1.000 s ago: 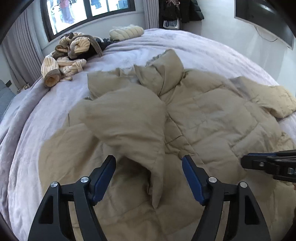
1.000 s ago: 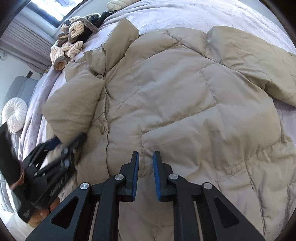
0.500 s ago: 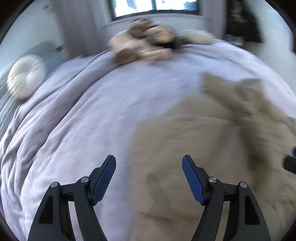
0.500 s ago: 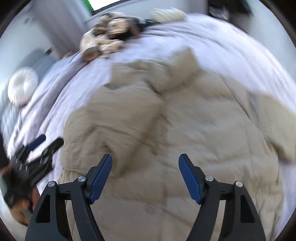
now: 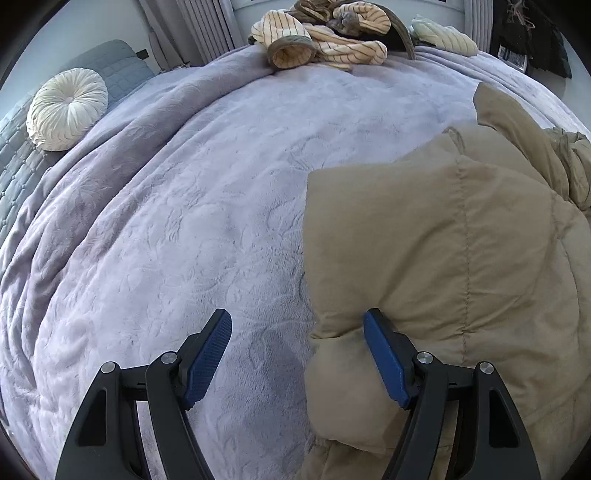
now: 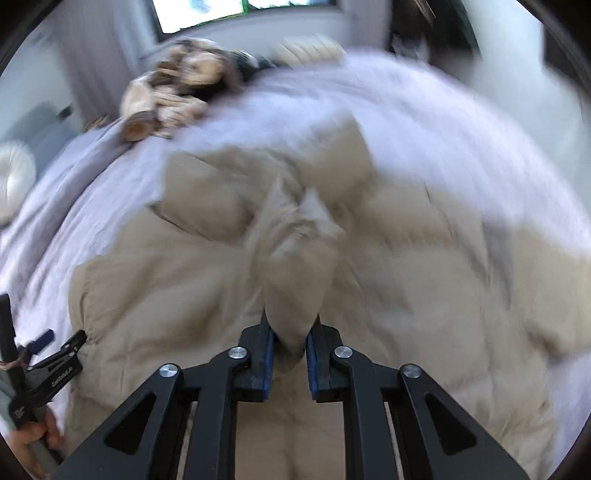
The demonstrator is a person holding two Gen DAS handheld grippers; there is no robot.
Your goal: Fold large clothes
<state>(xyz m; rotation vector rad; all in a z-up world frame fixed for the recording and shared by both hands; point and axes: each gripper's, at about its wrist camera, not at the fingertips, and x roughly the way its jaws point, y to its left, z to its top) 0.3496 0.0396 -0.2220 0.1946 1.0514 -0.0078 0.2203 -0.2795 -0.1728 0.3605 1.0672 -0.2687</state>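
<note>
Where a second ago the right tool (image 6: 290,352) stood nearly closed over bare quilting, gripping nothing, it is now clamped on a bunched fold of the tan puffer coat (image 6: 332,266) — a pinch of fabric rising between its blue pads, the view smeared by motion. The left tool (image 5: 297,356) has swung away from the middle of the garment to its left edge and gapes wide, holding nothing; its right pad (image 5: 384,356) rests against the puffed edge of the coat (image 5: 443,258), its left pad (image 5: 208,354) over bare lilac blanket (image 5: 184,221). The coat lies spread across the bed, a folded panel or sleeve turned in over its left half. By the look of it, one hand has secured a lifting point near the middle while the other lines up on the side edge — the next fold appears about to begin, with most of the folding left to do. Beyond the coat, a heap of striped clothes (image 5: 325,35) sits at the far end of the bed, and a round white cushion (image 5: 68,109) lies off to the left.
</note>
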